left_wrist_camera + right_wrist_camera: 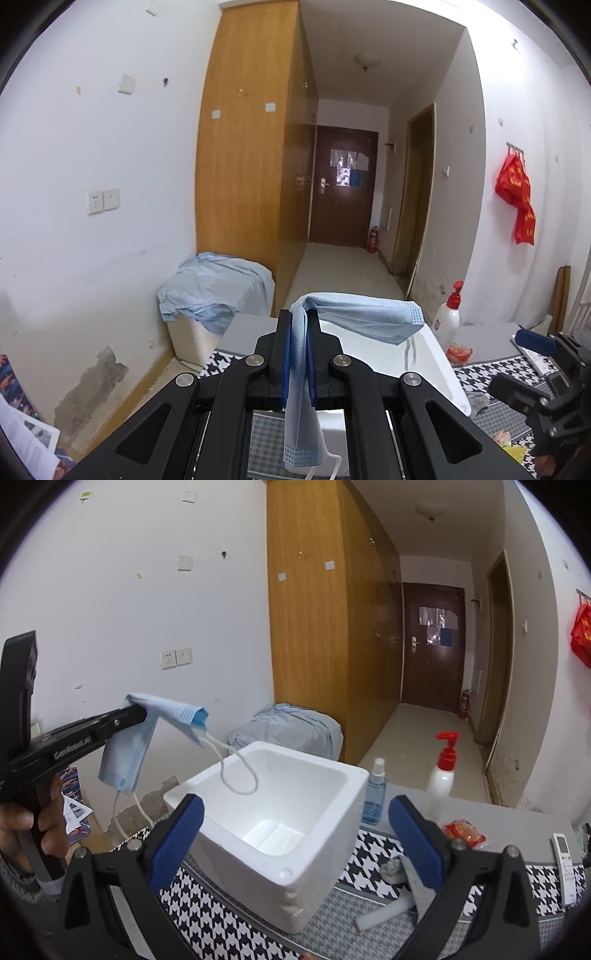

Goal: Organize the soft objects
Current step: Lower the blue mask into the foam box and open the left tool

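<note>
The left gripper (138, 710) is clamped on a pale blue pleated face mask (127, 753), folded over its fingertips up in the air, left of the white foam box (317, 853); white ear loops dangle, one across the box's far rim. The right gripper (295, 843) stands wide apart, empty, framing the box. Only the right wrist view shows the box's inside, a white folded piece on its floor, and a grey sock (415, 880) on the right.

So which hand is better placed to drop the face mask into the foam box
Left. The left gripper is shut on the blue face mask, which is raised beside the white foam box. The right gripper has open, empty jaws.
</note>
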A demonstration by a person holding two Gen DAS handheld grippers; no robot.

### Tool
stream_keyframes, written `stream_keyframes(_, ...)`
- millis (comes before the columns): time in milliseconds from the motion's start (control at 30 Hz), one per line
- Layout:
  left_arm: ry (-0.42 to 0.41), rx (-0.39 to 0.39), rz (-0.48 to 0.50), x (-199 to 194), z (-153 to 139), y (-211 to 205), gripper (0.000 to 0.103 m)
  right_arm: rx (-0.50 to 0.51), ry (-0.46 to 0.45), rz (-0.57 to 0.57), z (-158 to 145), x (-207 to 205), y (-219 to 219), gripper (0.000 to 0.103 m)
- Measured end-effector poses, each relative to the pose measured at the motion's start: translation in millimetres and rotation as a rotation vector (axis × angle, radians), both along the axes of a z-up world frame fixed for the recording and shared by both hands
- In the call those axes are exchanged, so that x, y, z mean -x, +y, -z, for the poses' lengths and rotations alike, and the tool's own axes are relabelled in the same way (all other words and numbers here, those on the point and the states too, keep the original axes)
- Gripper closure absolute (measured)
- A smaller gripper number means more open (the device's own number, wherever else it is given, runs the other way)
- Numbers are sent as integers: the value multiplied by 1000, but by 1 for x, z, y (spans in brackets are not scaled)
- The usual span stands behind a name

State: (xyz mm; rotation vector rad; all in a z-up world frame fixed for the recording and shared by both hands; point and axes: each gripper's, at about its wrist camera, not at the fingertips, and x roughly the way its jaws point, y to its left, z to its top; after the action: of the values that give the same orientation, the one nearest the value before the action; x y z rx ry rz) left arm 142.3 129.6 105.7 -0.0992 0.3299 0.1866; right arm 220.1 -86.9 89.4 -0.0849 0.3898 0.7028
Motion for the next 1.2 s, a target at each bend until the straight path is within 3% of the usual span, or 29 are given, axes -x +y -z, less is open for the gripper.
stream_keyframes(533, 99, 10, 158, -52, 5, -31, 95, -16, 4, 83, 13, 4, -40, 1)
stream_keyframes(1133, 234, -19, 115, -103, 33, -40, 95, -27, 25, 136, 25, -1, -71, 1)
stream_keyframes(1167, 242, -15, 116, -105, 35, -39, 90, -28, 26, 136, 25, -2, -72, 1)
stream_keyframes(1200, 248, -13, 119, -106, 36, -39, 75, -30, 29, 139, 27, -2, -73, 1)
